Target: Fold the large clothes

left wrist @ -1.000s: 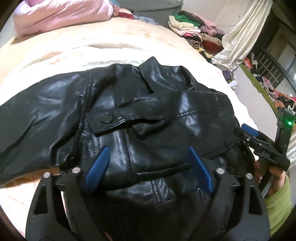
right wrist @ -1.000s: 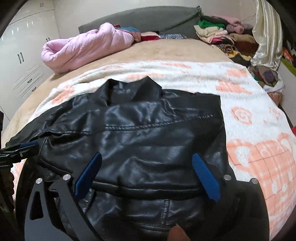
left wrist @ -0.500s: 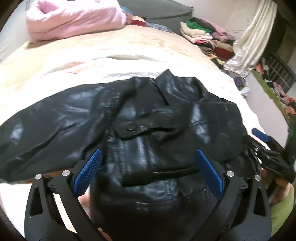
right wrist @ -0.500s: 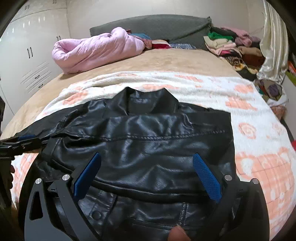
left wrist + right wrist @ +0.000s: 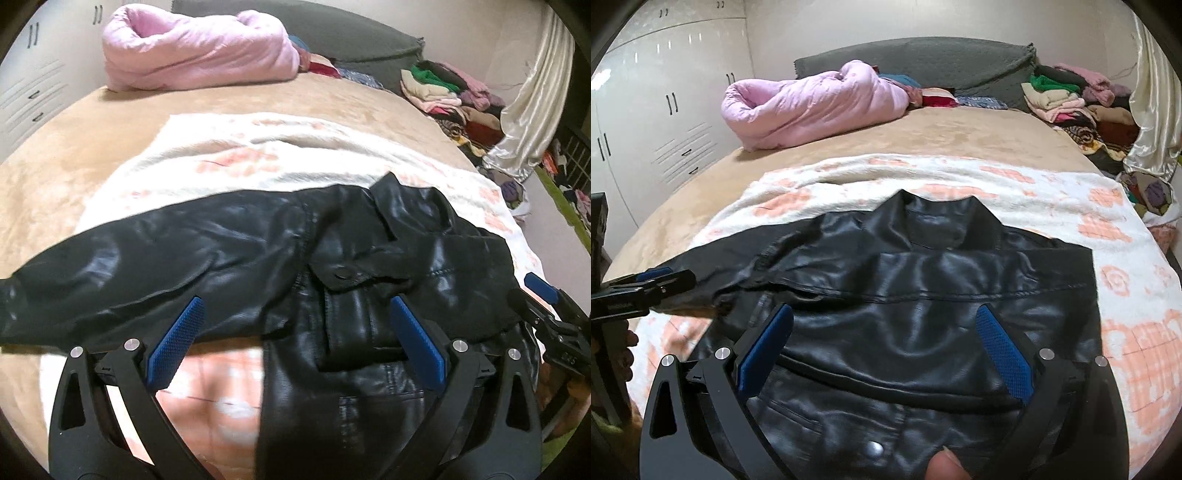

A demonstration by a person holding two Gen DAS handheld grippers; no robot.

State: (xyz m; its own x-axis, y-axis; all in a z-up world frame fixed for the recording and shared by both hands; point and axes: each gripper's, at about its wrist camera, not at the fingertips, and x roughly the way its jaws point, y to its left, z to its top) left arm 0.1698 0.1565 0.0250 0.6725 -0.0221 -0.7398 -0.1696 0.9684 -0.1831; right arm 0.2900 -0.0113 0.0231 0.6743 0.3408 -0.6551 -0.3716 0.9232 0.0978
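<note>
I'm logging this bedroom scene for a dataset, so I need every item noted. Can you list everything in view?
leather jacket: one, black, spread on the towel, one sleeve stretched out sideways
towel: one, white with orange pattern, under the jacket
bed cover: one, tan, under the towel
puffy coat: one, pink, bundled at the far end of the bed
headboard: one, grey, behind the pink coat
clothes pile: one, mixed colours, far right corner
curtain: one, cream satin, right edge
wardrobe: one, white, left wall
left gripper: black, blue fingers apart, nothing gripped
right gripper: black, blue fingers apart, above the jacket
</note>
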